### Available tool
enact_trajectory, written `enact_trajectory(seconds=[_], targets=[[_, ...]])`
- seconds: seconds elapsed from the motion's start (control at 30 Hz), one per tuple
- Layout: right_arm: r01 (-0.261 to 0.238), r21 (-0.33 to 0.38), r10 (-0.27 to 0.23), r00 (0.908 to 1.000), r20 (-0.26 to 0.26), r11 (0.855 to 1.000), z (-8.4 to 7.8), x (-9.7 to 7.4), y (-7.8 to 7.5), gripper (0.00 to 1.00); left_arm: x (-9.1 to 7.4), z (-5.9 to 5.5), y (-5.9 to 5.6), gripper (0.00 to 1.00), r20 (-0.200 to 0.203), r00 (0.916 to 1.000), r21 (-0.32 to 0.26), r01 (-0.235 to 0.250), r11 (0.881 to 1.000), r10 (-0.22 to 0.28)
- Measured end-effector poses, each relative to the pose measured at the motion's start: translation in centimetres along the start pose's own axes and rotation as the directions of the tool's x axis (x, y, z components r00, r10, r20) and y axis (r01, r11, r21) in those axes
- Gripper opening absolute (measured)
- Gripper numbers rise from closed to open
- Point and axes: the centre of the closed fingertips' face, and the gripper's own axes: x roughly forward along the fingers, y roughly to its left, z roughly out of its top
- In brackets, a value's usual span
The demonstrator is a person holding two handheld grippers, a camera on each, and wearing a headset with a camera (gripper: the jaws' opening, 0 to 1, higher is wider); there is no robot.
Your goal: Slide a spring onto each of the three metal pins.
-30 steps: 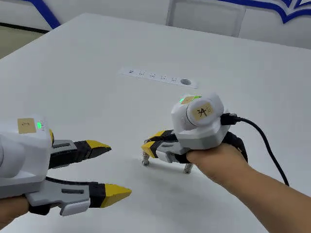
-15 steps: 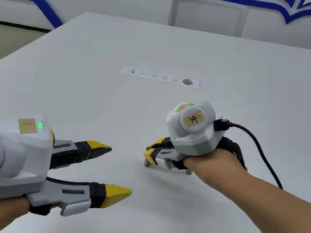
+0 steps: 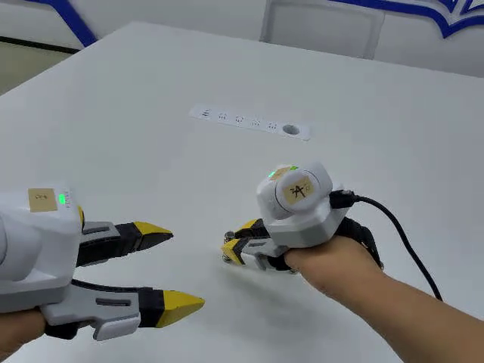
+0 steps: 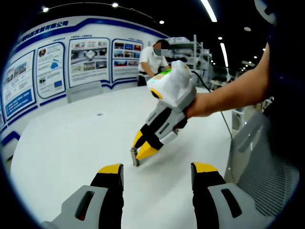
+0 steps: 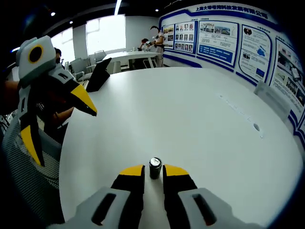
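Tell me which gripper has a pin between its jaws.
The right gripper: a pin stands between its narrowed jaws. The left gripper hovers with jaws wide apart and empty.

A wide white tabletop (image 3: 151, 91) spreads across the foreground, with a white power strip (image 3: 249, 122) lying flat on it; a pale chair (image 3: 321, 26) stands at its far edge; blue-trimmed walls carry poster boards (image 5: 224, 33); strip lights (image 4: 209, 9) glow on the ceiling; a bright window (image 5: 105, 31) lights a further table (image 5: 128, 55).
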Motion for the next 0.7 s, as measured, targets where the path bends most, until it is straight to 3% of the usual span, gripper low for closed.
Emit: enact_trajectory(seconds=[0.3, 0.7], targets=[[0.019, 0.006, -0.019, 0.9992, 0.036, 1.000, 0.3, -1.8, 0.6, 0.18, 0.4, 0.0, -0.3, 0.60, -0.005, 0.9999, 0.004, 0.011, 1.000, -0.011], [0.031, 0.033, -0.033, 0.9977, 0.059, 0.999, -1.1, -4.3, 2.0, 0.21, 0.7, 0.0, -0.8, 0.62, -0.010, 0.9997, 0.006, 0.021, 1.000, -0.021]])
